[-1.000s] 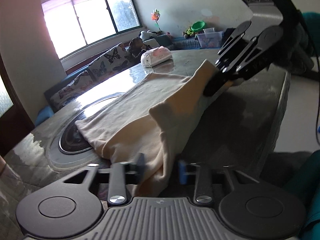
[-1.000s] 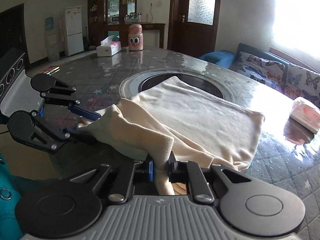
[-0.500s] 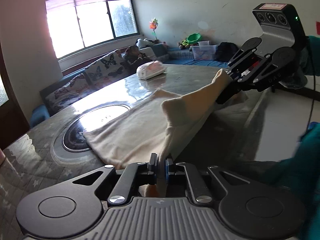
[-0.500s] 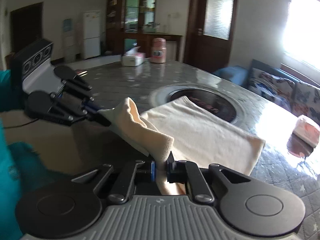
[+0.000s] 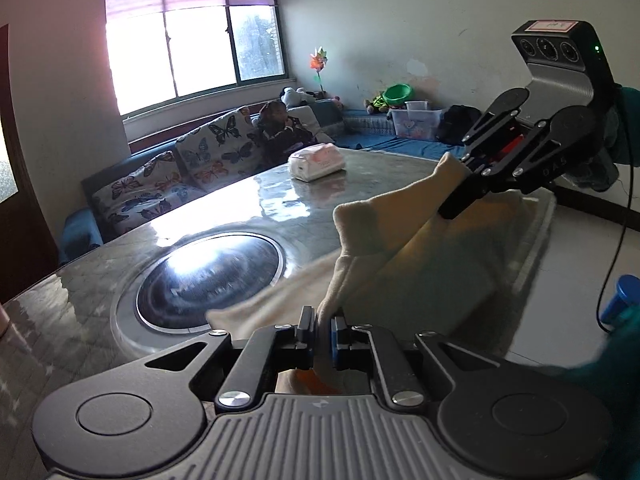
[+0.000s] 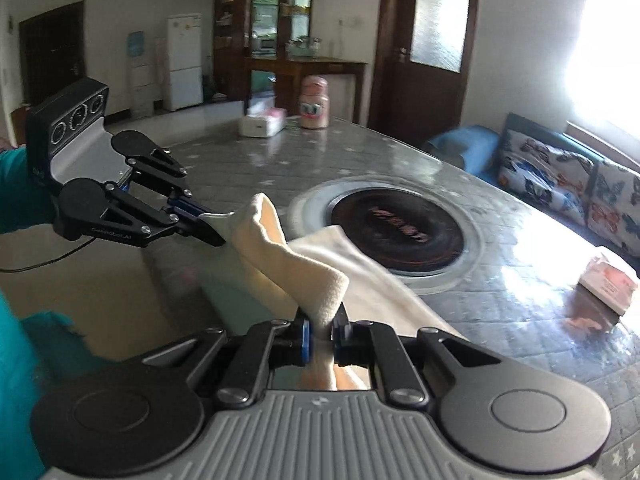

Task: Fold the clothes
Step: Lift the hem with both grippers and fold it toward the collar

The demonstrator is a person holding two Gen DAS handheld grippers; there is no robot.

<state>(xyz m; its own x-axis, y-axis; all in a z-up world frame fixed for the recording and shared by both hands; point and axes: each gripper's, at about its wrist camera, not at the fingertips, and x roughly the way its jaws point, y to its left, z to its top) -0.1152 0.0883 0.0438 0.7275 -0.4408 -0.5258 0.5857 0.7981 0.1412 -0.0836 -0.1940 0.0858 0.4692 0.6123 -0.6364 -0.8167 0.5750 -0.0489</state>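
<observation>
Both grippers are clamped on the cream cloth [image 5: 400, 236]: the left gripper [image 5: 320, 330] pinches one end, the right gripper [image 6: 322, 330] the other. The cloth hangs lifted between them at the table's [image 6: 360, 152] near edge, its far part trailing on the tabletop beside the round dark inset [image 6: 400, 236].

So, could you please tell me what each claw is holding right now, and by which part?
Both hold the cream cloth. The left claw and the right claw each pinch its lifted edge, one at either end.
</observation>
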